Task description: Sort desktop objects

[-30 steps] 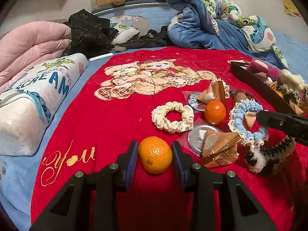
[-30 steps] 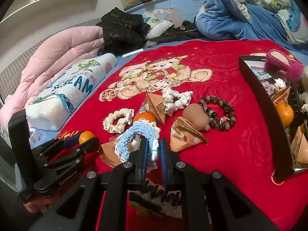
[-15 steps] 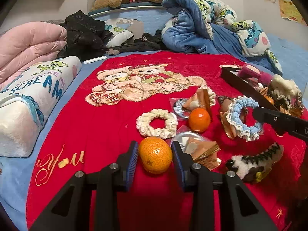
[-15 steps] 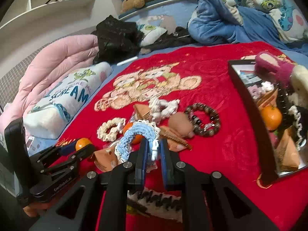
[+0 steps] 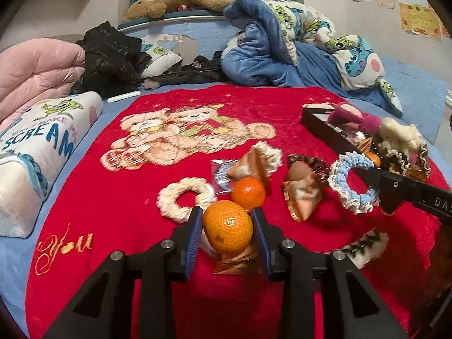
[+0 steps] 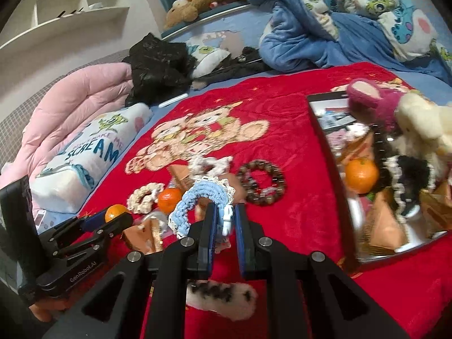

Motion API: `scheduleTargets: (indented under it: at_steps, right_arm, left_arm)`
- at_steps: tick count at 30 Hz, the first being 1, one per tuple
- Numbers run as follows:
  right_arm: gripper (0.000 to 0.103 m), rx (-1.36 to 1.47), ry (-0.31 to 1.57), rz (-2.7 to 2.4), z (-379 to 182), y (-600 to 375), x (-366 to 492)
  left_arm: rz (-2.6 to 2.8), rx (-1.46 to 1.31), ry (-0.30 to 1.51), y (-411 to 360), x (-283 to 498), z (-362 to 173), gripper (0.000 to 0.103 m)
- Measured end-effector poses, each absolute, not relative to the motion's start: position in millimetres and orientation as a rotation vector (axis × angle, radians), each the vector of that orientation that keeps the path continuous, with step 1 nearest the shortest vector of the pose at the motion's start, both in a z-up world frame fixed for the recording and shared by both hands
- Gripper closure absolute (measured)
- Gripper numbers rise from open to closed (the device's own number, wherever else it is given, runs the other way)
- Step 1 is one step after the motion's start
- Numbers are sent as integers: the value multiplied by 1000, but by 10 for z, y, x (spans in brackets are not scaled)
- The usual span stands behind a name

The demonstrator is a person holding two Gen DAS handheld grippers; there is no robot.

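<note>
One red bear-print blanket [image 5: 197, 118] over a cluttered bed [image 5: 409, 96].

Indoor light even, moderately bright, shadows soft. Strong fisheye bending, dark corner vignette. Motion blur on dark rectangular tray [image 6: 325, 141] contents, right side.

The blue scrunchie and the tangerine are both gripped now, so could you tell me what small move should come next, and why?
Probably carry both toward the black tray: the right gripper holds the blue scrunchie, the left gripper holds the tangerine, and similar items already lie there.
</note>
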State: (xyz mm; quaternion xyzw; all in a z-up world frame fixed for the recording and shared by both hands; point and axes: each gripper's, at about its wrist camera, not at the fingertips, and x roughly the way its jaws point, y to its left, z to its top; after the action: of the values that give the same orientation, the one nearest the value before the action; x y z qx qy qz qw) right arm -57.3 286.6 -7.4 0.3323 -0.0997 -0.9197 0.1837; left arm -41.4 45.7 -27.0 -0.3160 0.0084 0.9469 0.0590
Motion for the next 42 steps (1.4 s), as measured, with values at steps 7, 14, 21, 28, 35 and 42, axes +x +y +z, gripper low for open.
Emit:
scheduleTargets:
  at_steps: [7, 14, 21, 28, 35, 42]
  right_arm:
    - [90, 933, -350, -2681, -53, 3425, -464]
    - [90, 908, -478, -2778, -35, 4141, -274]
    - [90, 873, -573, -2843, -24, 4660, -103]
    - [90, 849, -650, -2880, -31, 4996, 7]
    - [90, 839, -700, -2876, -35, 5133, -20]
    - [90, 816, -714, -2865, -6, 5131, -78]
  left_arm:
    - [2850, -872, 103, 808, -295, -175, 66]
    - [2779, -847, 117, 1186, -286, -72, 66]
    - [2690, -798, 122, 1682, -294, 61, 66]
    - [2611, -811, 55, 2191, -442, 71, 66]
    - [2575, -774, 57, 2665, -579, 153, 66]
    - [2559, -769, 85, 2893, -716, 134, 66]
